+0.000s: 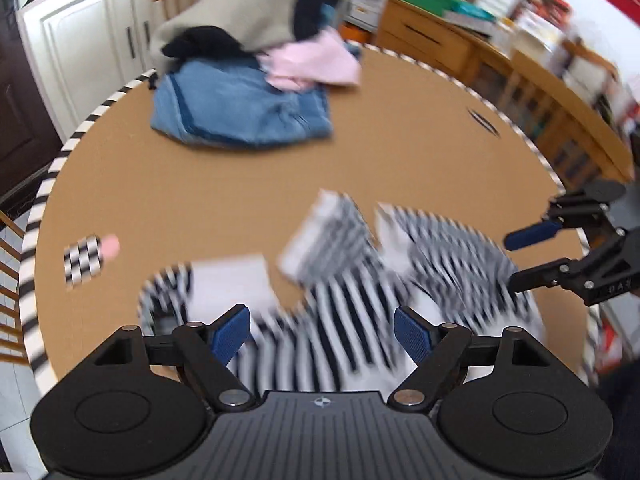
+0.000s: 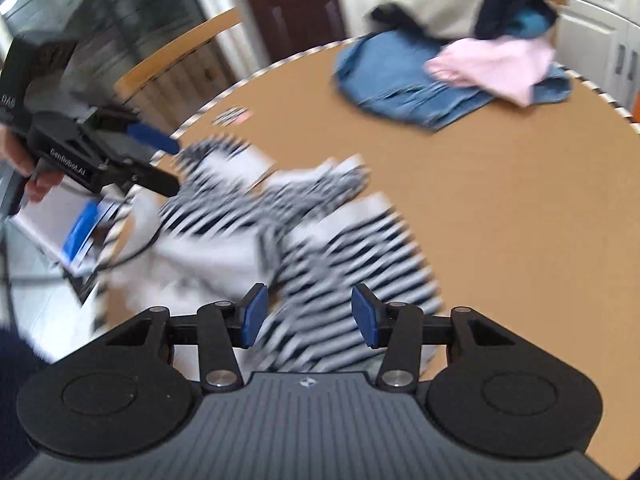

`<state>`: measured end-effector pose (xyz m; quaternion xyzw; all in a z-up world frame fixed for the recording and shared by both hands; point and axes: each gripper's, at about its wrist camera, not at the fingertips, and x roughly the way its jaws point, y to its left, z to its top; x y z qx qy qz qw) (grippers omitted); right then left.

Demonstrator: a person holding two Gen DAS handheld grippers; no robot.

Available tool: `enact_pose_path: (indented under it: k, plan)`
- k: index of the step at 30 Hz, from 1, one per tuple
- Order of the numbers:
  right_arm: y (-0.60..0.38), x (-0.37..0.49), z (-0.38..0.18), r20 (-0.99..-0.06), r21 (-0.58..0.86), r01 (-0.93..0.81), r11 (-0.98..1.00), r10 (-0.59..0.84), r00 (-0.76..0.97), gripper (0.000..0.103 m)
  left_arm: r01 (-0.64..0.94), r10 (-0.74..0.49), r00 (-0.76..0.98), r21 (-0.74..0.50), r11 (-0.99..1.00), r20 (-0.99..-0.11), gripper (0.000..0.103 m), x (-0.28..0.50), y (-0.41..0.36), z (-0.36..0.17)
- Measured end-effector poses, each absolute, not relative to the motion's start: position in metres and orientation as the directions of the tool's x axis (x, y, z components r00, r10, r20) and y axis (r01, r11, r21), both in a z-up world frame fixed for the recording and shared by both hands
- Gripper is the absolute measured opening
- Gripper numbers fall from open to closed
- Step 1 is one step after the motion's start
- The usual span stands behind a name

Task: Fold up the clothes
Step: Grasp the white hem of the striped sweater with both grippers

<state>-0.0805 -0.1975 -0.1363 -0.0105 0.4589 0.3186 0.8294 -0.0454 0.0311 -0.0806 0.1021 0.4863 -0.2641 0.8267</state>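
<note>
A black-and-white striped garment (image 1: 344, 300) lies crumpled on the near part of the round brown table (image 1: 240, 192), blurred by motion. My left gripper (image 1: 322, 334) is open just above its near edge, holding nothing. My right gripper (image 1: 516, 258) shows at the right of the left wrist view, open beside the garment's right end. In the right wrist view the striped garment (image 2: 320, 240) lies in front of my open right gripper (image 2: 306, 316), and the left gripper (image 2: 170, 168) hovers open at its far left end.
A pile of clothes sits at the table's far side: blue denim (image 1: 240, 108), a pink garment (image 1: 316, 64), a beige and black one (image 1: 240, 20). A small striped tag (image 1: 86, 260) lies at the left. Chairs, white cabinets and wooden shelving surround the table.
</note>
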Motion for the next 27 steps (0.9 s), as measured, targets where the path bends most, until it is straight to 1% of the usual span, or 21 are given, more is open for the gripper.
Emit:
enact_pose_path:
  k: [3,7,9,11,13,14,15,18,20,25,26,27]
  plan:
    - [-0.180,-0.105,-0.136,-0.757,0.260,-0.594,0.761,0.543,0.364,0.050,0.532,-0.345,0.406,-0.088,0.842,-0.847,0.081,-0.079,0.035,-0.076]
    - [-0.172,-0.113,-0.146,-0.793,0.218,-0.604,0.767,0.500,0.348,0.051,0.443,-0.336,0.424,-0.132,0.887,-0.841,0.081,-0.095,0.050,-0.073]
    - [-0.169,-0.117,-0.151,-0.812,0.196,-0.606,0.771,0.474,0.340,0.053,0.398,-0.321,0.432,-0.142,0.906,-0.843,0.081,-0.101,0.059,-0.070]
    - [-0.166,-0.120,-0.155,-0.830,0.174,-0.609,0.774,0.448,0.332,0.052,0.378,-0.312,0.446,-0.139,0.915,-0.839,0.081,-0.107,0.067,-0.066]
    - [-0.162,-0.124,-0.160,-0.847,0.151,-0.612,0.776,0.421,0.324,0.038,0.367,-0.294,0.461,-0.122,0.922,-0.837,0.081,-0.116,0.076,-0.063]
    - [-0.161,-0.126,-0.163,-0.855,0.140,-0.614,0.777,0.408,0.320,0.005,0.361,-0.283,0.464,-0.112,0.926,-0.840,0.081,-0.121,0.081,-0.061]
    - [-0.164,-0.123,-0.164,-0.858,0.147,-0.586,0.796,0.398,0.325,0.003,0.356,-0.270,0.465,-0.101,0.929,-0.843,0.081,-0.127,0.086,-0.060]
    - [-0.181,-0.112,-0.160,-0.846,0.187,-0.485,0.854,0.391,0.362,0.003,0.374,-0.248,0.477,-0.061,0.925,-0.843,0.081,-0.140,0.096,-0.058]
    - [-0.189,-0.105,-0.155,-0.836,0.182,-0.450,0.874,0.379,0.398,0.006,0.406,-0.254,0.494,-0.038,0.913,-0.831,0.081,-0.140,0.091,-0.060]
    - [-0.186,-0.111,-0.139,-0.821,0.124,-0.497,0.859,0.370,0.435,0.023,0.482,-0.340,0.465,-0.089,0.872,-0.817,0.081,-0.115,0.063,-0.073]
    - [-0.185,-0.116,-0.135,-0.812,0.107,-0.514,0.851,0.373,0.449,0.031,0.498,-0.361,0.452,-0.105,0.861,-0.816,0.081,-0.111,0.058,-0.075]
    - [-0.185,-0.122,-0.130,-0.801,0.085,-0.534,0.841,0.376,0.465,0.034,0.514,-0.382,0.439,-0.122,0.849,-0.813,0.081,-0.107,0.054,-0.077]
